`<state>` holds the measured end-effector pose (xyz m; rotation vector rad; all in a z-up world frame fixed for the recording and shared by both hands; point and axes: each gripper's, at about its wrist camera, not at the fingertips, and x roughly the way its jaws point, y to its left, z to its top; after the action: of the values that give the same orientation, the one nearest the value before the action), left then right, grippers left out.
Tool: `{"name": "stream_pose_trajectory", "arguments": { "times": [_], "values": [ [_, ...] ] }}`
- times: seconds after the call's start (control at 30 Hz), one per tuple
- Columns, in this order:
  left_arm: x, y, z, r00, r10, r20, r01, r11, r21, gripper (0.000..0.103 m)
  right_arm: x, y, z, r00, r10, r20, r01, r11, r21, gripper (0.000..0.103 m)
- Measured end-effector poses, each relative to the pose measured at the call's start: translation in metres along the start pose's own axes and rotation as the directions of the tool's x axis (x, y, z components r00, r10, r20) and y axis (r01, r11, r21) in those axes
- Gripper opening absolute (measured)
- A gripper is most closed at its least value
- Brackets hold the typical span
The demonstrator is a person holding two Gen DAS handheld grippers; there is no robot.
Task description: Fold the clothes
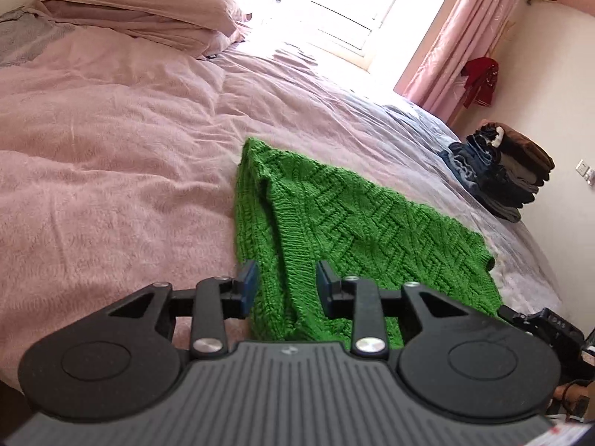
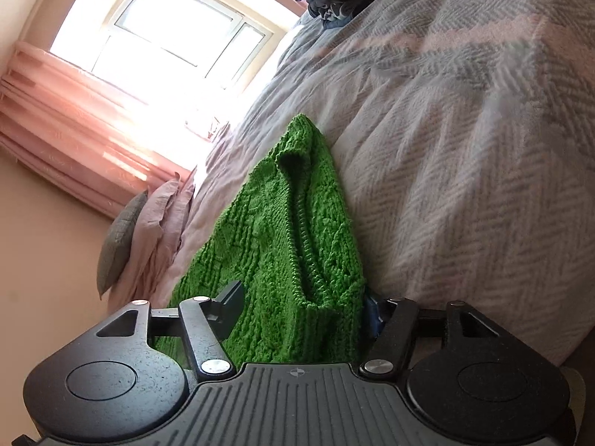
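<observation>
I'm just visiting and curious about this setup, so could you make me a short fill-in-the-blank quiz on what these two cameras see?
1. The knitted sweater lying on the bed is ____ in colour.
2. The curtains beside the window are ____.
3. Near the bed's far edge sits a ____ of folded dark clothes.
4. Two ____ lie at the head of the bed.

Missing words: green; pink; stack; pillows

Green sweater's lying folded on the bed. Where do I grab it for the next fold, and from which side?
Take the green sweater by its near edge, coming low from the near side. That thick knit edge bunches between the open left gripper fingers, while the far end tapers out of easy reach.
</observation>
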<state>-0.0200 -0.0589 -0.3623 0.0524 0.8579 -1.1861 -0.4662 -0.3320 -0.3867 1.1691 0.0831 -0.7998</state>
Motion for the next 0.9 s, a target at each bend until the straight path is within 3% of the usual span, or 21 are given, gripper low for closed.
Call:
{"name": "stream_pose_trajectory", "arguments": {
  "times": [0.07,0.13,0.4,0.43,0.47,0.63,0.7,0.77,0.83,0.9],
  "values": [
    [0.015,-0.003,-0.003,0.999,-0.012,-0.044,0.013,0.999,0.033,0.027,0.004,0.0,-0.002,1.0,-0.004,-0.003,0.004,1.0,-0.002,0.039],
    [0.033,-0.001,-0.009,0.995,0.035,-0.093,-0.031,0.999,0.044,0.027,0.008,0.0,-0.001,1.0,0.009,-0.018,-0.009,1.0,0.015,0.031],
    [0.04,0.014,-0.005,0.992,-0.009,-0.129,0.009,1.0,-0.004,0.027,0.031,-0.005,0.025,0.994,0.012,-0.111,-0.003,0.996,0.085,0.035],
    [0.04,0.015,-0.005,0.991,-0.011,-0.131,0.011,1.0,-0.003,0.027,0.033,-0.001,0.027,0.992,-0.002,-0.129,0.009,0.998,0.057,0.031],
    [0.039,0.016,-0.004,0.991,-0.01,-0.13,0.01,1.0,0.0,0.027,0.033,0.006,0.029,0.989,-0.046,-0.137,0.046,0.999,-0.007,0.017],
    [0.032,0.025,0.002,0.994,0.033,-0.101,-0.033,0.999,0.003,0.027,0.037,0.037,0.028,0.967,-0.2,-0.161,0.17,0.969,-0.179,0.015],
    [0.028,0.035,0.006,0.995,0.048,-0.091,-0.049,0.999,-0.012,0.027,0.041,0.06,0.026,0.943,-0.294,-0.154,0.245,0.93,-0.275,0.015],
    [0.022,0.046,0.01,0.995,0.071,-0.076,-0.073,0.997,-0.023,0.027,0.048,0.093,0.018,0.907,-0.407,-0.111,0.333,0.851,-0.405,0.015],
    [0.015,0.057,0.013,0.993,0.101,-0.064,-0.103,0.994,-0.029,0.027,0.051,0.134,0.001,0.874,-0.487,-0.007,0.394,0.717,-0.575,0.015],
    [0.008,0.07,0.015,0.993,0.108,-0.052,-0.111,0.993,-0.049,0.027,0.056,0.177,-0.025,0.861,-0.498,0.102,0.413,0.57,-0.71,0.015]
  ]
}}
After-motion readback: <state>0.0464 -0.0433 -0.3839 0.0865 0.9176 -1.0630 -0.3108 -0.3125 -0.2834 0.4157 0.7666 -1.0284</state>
